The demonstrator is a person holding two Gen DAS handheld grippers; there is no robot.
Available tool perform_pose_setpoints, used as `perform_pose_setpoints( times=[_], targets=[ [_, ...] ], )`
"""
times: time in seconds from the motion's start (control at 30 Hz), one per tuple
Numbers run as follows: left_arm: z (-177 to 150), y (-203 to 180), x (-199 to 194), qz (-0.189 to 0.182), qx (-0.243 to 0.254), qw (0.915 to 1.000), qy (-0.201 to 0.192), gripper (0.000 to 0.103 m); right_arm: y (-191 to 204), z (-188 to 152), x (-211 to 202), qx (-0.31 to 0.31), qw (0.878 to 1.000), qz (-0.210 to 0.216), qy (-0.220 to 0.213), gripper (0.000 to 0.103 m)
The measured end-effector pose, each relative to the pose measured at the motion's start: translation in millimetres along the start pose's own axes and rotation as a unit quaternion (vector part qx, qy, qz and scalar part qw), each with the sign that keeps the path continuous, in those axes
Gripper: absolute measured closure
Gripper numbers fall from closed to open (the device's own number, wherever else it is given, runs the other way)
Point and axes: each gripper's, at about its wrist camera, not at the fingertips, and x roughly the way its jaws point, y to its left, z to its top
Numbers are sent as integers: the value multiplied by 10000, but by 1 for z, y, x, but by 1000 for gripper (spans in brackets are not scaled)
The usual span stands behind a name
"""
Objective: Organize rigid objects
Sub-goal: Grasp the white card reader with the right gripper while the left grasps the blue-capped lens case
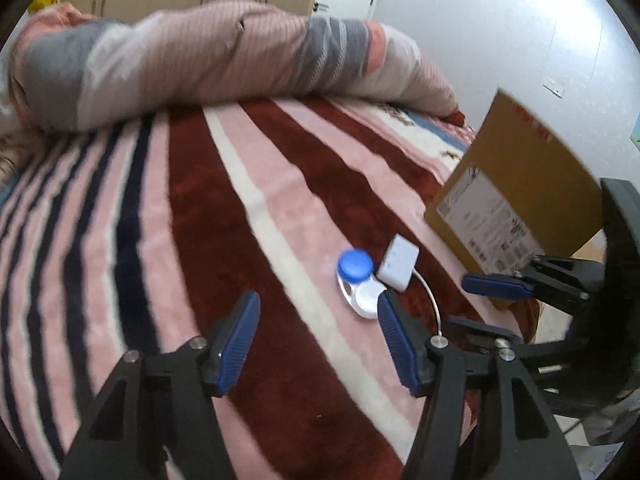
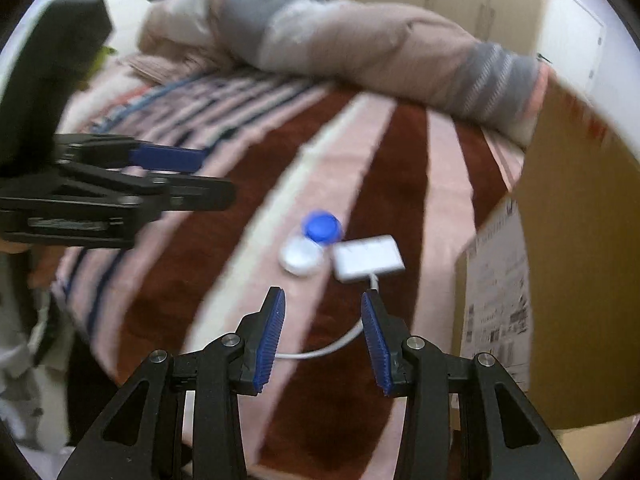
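A lens case (image 1: pixel 357 284), one blue cap and one white, lies flat, long axis near-far. Both claws, left gripper (image 1: pixel 318 334) and right gripper (image 2: pixel 323 334), are spread, holding nothing.

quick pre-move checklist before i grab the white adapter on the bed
1. Right tool open: ok, jaws apart, nothing between them but the cable below.
2. Left tool open and empty: ok.
3. White adapter in view and unobstructed: ok, lying flat on the striped blanket.
4. Adapter clear of neighbours: not ok, the lens case sits right against it.
5. Adapter cable free to follow: cannot tell, its far end is hidden behind the right tool.
6. Cardboard box within reach on the right: ok; whether it is open, cannot tell.
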Motion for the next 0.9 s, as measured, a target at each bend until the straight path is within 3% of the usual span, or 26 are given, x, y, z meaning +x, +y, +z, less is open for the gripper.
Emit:
perform_pose_setpoints(
  times=[0.2,0.23,0.3,0.37,0.4,0.43,0.9],
  targets=[
    [-2,-15,45,-380,-56,9989,286,46,-21,-14,36,314,9992,-120,218,71],
    [-1,-17,50,-366,-45,9988,322,49,-22,-15,38,318,9992,-117,198,74],
    [-1,-21,62,-354,-25,9985,418,56,-23,-15,38,302,9993,-146,158,93],
    [0,-24,66,-393,-16,9984,417,61,-23,-13,40,232,9994,-187,159,96],
    [0,-24,67,-424,8,9982,436,73,-22,-13,40,205,9995,-186,162,98],
    [0,-27,69,-467,45,9978,471,78,-22,-13,40,179,9995,-189,168,98],
    [-19,1,26,-194,-26,9990,393,79,0,-16,25,-131,9982,526,274,95]
  ],
)
